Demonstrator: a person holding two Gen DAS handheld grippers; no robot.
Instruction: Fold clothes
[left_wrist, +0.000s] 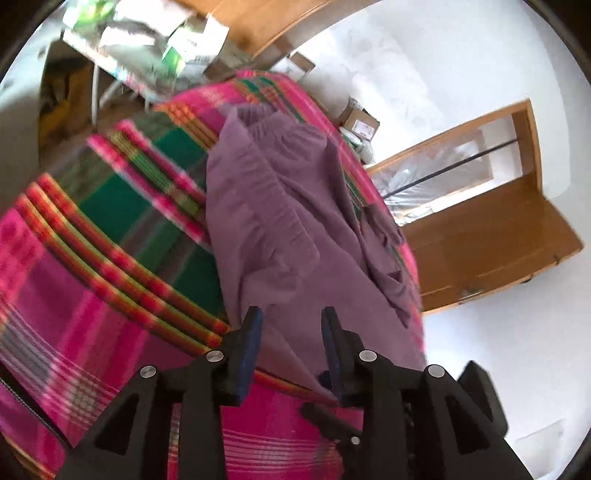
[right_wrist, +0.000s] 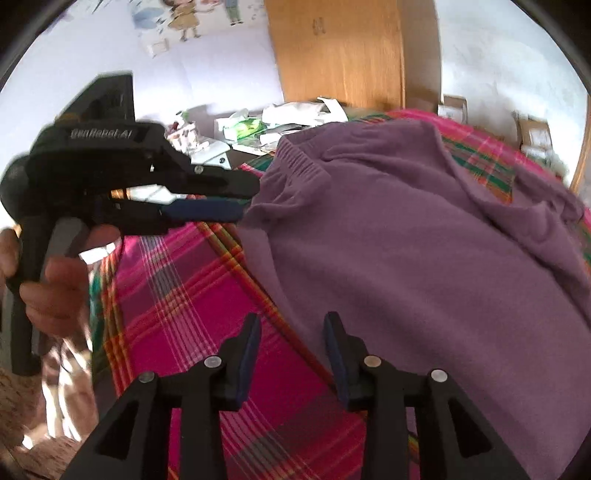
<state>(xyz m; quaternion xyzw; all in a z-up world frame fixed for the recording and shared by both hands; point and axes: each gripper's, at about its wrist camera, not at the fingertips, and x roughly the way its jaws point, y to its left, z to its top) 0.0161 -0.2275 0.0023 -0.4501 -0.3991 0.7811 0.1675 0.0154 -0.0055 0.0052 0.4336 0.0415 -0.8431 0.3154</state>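
left gripper (left_wrist: 291, 314) open, blue-padded jaws apart, nothing clamped between them; hovering over the near end of the purple garment (left_wrist: 280, 221), with the near hem running under the right-hand jaw, though contact there cannot be told. seen again from the right wrist camera (right_wrist: 247, 199), side on, tips just beside the garment's ribbed edge, jaws parted, gripped at the handle by a hand (right_wrist: 55, 291).

right gripper (right_wrist: 291, 317) open too, jaws wide, holding nothing; poised above the garment's near left border, left-hand jaw over bare blanket, right-hand jaw over purple cloth.

purple garment (right_wrist: 424, 266) lying spread on the plaid blanket (right_wrist: 192, 295), pink with green and orange stripes, which covers a bed. ribbed band at the garment's far left corner; a rumpled fold along its right side, with a strip of blanket showing through beyond the fold. surface creased lengthwise in the left wrist view.

beyond the garment's far end, a cluttered table (left_wrist: 147, 44) with papers and green-printed boxes. behind that, a wooden door (right_wrist: 336, 51). right of the garment in the left wrist view, a low wooden cabinet (left_wrist: 491, 236) with a glass front, set against a white wall; small cardboard boxes (left_wrist: 362, 122) on the floor between it and the bed.
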